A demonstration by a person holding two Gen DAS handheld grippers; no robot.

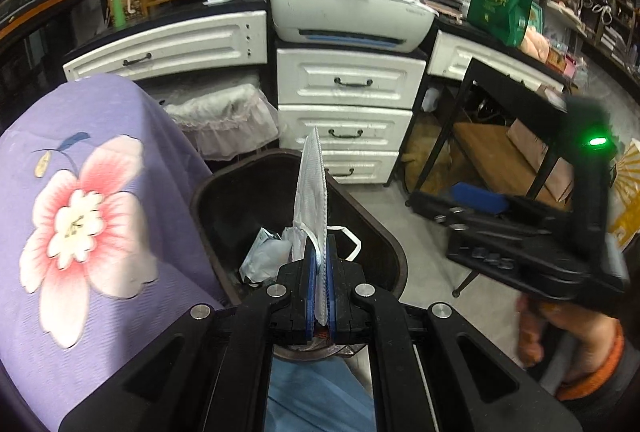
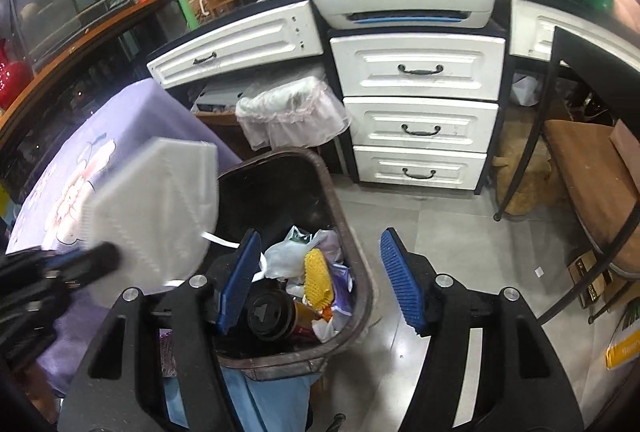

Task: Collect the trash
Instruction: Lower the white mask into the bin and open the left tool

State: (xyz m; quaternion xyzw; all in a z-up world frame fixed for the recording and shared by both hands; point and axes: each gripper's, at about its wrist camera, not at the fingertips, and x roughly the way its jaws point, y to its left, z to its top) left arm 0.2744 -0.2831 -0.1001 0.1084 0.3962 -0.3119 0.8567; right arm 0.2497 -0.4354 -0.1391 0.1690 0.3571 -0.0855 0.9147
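Pinched between my left gripper [image 1: 319, 286] pads: a white mask [image 1: 310, 199], edge-on at frame centre, standing up over the bin [image 1: 384, 244], its strap looping off to the right. Right wrist view has the same mask [image 2: 156, 207] flat-on at left, blurred. My right gripper [image 2: 320, 280] jaws are spread w/ nothing between them, over the bin's [image 2: 362, 272] near-right rim. Inside the bin: yellow mesh [image 2: 317, 278], black cup lid [image 2: 267, 316], wrappers. Left of the bin, a purple flowered cloth [image 1: 92, 199]. Behind, at upper centre, white drawers [image 1: 348, 111] & a printer [image 1: 352, 19].
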